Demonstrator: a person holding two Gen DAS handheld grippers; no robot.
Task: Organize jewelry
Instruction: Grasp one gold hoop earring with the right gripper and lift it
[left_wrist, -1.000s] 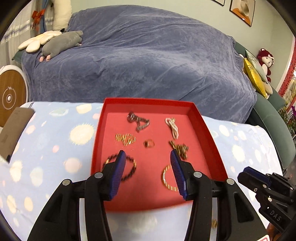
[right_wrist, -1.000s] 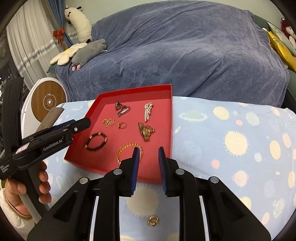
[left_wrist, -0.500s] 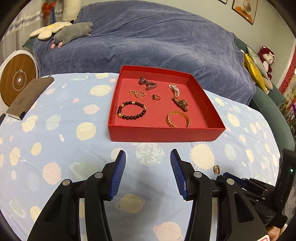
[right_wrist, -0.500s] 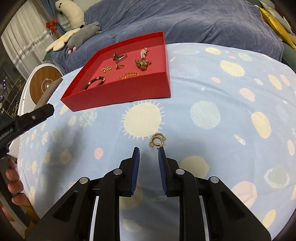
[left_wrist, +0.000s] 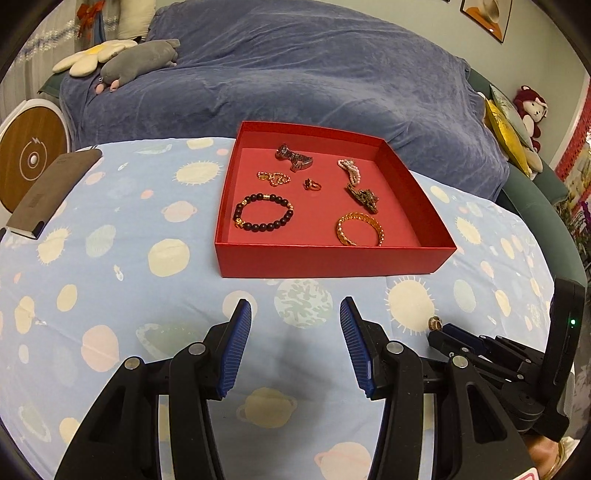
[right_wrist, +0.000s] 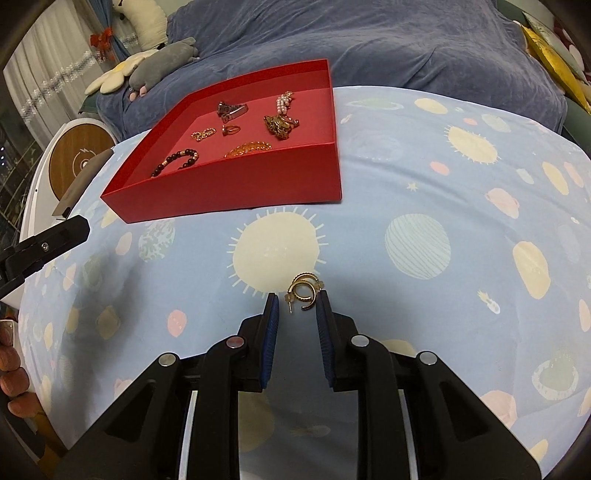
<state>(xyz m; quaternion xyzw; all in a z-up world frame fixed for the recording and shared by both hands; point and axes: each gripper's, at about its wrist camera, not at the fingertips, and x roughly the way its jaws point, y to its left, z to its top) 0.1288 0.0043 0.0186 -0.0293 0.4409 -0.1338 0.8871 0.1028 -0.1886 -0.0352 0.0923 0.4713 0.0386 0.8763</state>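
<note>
Earrings: gold hoop earrings lie on the planet-print cloth, short of the red tray.
Right gripper: my jaws are closing, the hoops just ahead of the tips, untouched.
Left gripper: apart, empty.
Handling: light, stiff, slippery; I pinch across both hoops.

- Pale blue tablecloth, cream suns and planets.
- Red cardboard tray.
- Dark-beaded bracelet, gold accents.
- Gold hoop earrings.
- Slate-blue sofa throw.
</note>
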